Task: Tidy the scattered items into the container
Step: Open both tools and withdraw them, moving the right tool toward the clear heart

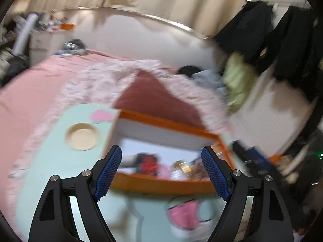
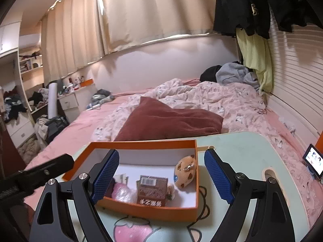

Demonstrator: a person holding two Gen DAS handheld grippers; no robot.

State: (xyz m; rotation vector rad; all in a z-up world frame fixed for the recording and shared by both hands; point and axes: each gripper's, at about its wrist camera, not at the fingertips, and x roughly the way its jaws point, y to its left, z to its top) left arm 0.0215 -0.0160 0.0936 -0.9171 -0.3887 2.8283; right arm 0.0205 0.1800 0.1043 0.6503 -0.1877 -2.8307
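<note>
Hovering wide and empty, left tongs (image 1: 161, 167), right tongs (image 2: 161, 173), orange box (image 2: 145, 211) lying crosswise, brown carton (image 2: 152, 191) pointing away.

Around me, cream curtains (image 2: 125, 16) hang over a pale wall (image 2: 161, 60), a bed (image 2: 84, 125) with pink sheets and rumpled quilt (image 2: 222, 98) fills the room, and cluttered white shelves (image 2: 30, 66) stand far left.

A lived-in bedroom: a bed (image 2: 84, 121) with a rumpled quilt (image 2: 212, 98), curtains (image 2: 141, 16), hanging clothes (image 2: 252, 4), cluttered shelves (image 2: 30, 64).
</note>
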